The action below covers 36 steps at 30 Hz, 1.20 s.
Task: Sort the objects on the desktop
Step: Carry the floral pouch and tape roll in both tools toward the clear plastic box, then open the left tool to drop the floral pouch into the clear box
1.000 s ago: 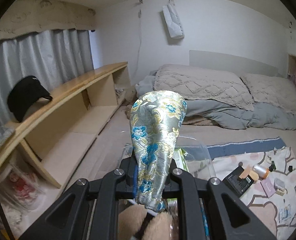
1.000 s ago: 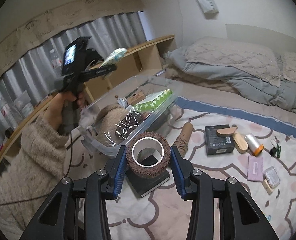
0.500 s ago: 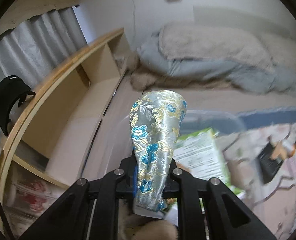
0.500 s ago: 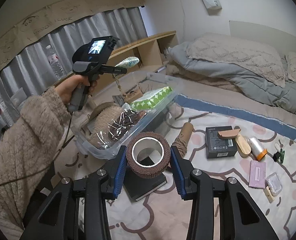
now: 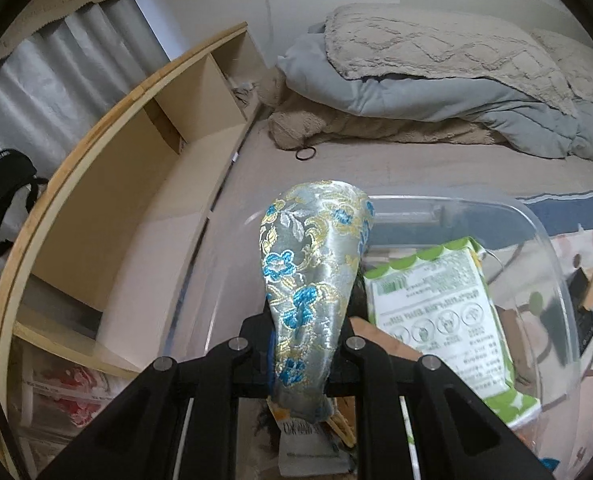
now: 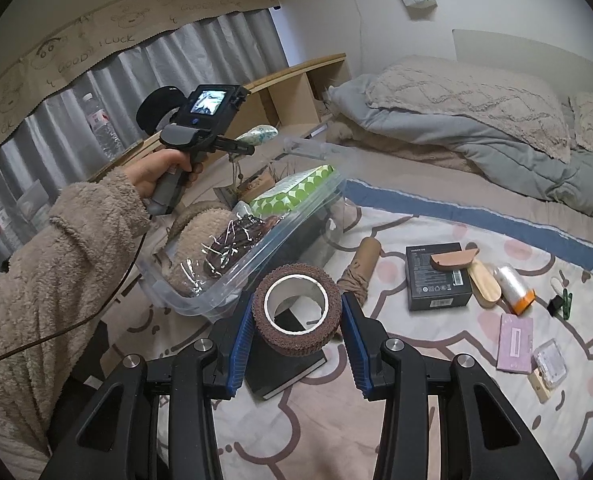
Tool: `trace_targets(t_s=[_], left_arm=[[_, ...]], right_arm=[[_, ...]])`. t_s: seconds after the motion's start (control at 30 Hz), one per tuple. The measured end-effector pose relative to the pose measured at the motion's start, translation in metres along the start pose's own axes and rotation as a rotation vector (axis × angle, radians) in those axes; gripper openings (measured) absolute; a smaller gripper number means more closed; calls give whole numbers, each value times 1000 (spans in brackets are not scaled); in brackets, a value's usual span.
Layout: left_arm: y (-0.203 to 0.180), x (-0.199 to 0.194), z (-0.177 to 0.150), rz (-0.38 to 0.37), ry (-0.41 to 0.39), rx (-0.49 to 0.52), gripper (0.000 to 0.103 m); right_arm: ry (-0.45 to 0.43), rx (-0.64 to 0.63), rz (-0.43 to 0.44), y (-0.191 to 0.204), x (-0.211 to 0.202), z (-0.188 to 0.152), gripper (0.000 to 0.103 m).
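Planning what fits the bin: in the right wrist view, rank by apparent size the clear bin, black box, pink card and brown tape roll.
1. clear bin
2. brown tape roll, though nearness to the camera inflates it
3. black box
4. pink card

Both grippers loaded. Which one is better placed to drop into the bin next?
Left. Its gripper holds the brocade pouch right above the clear bin; the right gripper holds the tape roll short of the bin's rim.

Patterned bedspread (image 6: 436,420) under clear bin (image 6: 280,236), black box (image 6: 438,282).
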<state>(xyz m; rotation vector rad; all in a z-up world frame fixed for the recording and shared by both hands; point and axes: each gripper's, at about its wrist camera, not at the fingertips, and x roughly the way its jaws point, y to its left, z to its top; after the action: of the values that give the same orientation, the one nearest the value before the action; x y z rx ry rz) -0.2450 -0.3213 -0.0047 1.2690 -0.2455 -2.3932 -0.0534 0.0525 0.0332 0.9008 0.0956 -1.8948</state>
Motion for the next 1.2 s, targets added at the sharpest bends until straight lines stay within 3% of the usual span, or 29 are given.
trace_targets(t_s=[0.07, 0.1, 0.17, 0.57, 0.87, 1.0, 1.2], left_arm=[[1, 4, 3, 15, -4, -12, 25], [2, 6, 3, 31, 0, -22, 48], [3, 10, 3, 59, 5, -34, 81], [7, -16, -8, -14, -44, 0, 83], [16, -67, -39, -111, -143, -77, 83], [15, -94, -64, -149, -220, -90, 96], [20, -124, -100, -164, -326, -135, 103]], right_arm=[[1, -2, 3, 0, 0, 0, 43], [2, -7, 4, 1, 0, 0, 43], [3, -12, 6, 2, 1, 0, 43], [5, 1, 12, 1, 4, 1, 43], [10, -3, 10, 6, 12, 0, 43], [23, -16, 6, 9, 22, 0, 43], [37, -37, -13, 13, 39, 9, 43]])
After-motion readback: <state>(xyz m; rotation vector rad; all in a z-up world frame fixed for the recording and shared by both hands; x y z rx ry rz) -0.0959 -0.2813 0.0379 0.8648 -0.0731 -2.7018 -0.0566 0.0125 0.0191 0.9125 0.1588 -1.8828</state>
